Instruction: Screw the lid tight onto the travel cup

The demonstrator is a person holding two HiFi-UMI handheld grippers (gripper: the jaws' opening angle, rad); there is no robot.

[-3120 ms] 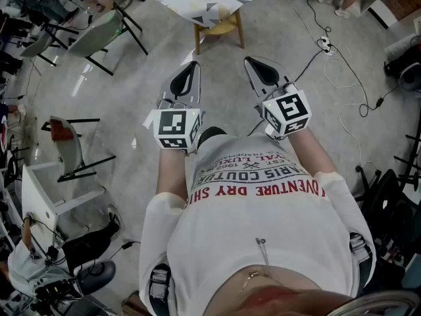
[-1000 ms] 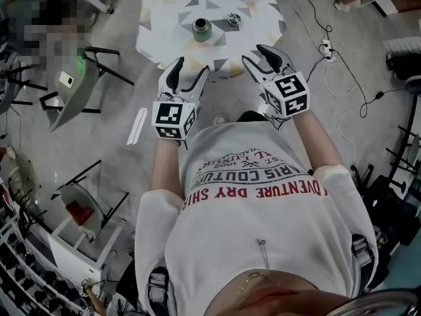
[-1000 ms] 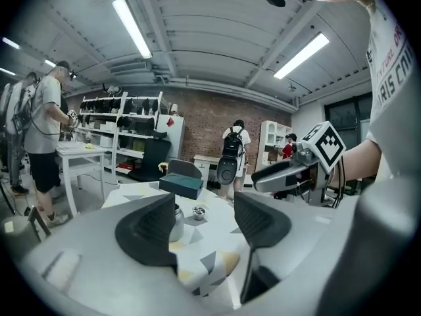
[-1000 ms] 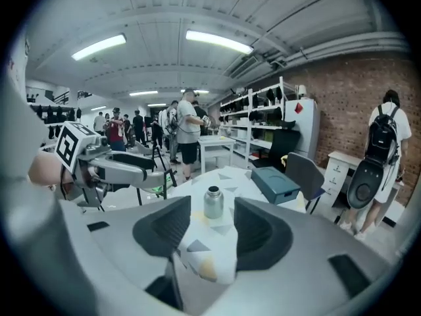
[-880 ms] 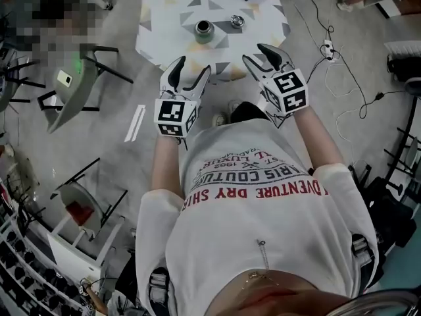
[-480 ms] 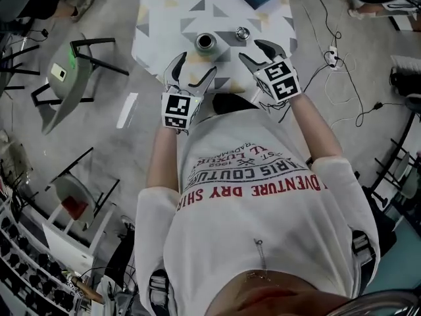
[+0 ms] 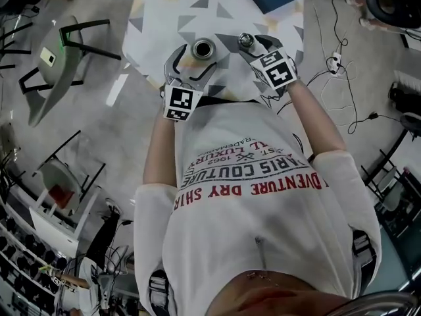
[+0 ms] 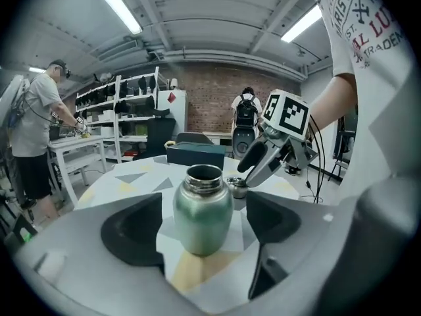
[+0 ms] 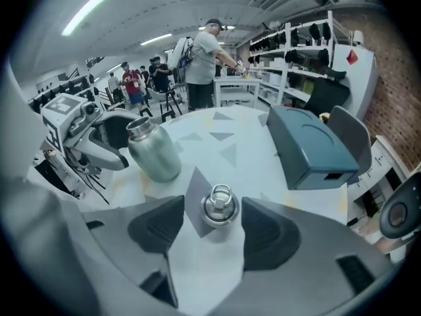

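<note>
Both grippers had travelled from over the grey floor to the near edge of the white tabletop patterned with grey and yellow triangles (image 7: 158,12), and their jaws had just been opening. The left gripper (image 7: 195,63) straddled the green metal travel cup (image 7: 203,48) with its fingers spread wide; a gap showed on either side of the cup in the left gripper view (image 8: 202,209), so neither pad touched it. The right gripper (image 7: 256,47) likewise stood with spread fingers around the small silver metal lid with a wire loop (image 7: 246,41), clear of it on both sides (image 9: 219,206).

Cup and lid sat close to the table's near rim, side by side but apart, the lid to the cup's right. Open tabletop lay beyond them. A teal rectangular box (image 9: 309,147) occupied the far right of the table, well apart from the lid. A grey chair (image 7: 49,78) and loose cables (image 7: 342,91) lay on the floor off the table.

The cup stood upright, long axis vertical, its open mouth upward. The lid rested flat with its loop uppermost.
</note>
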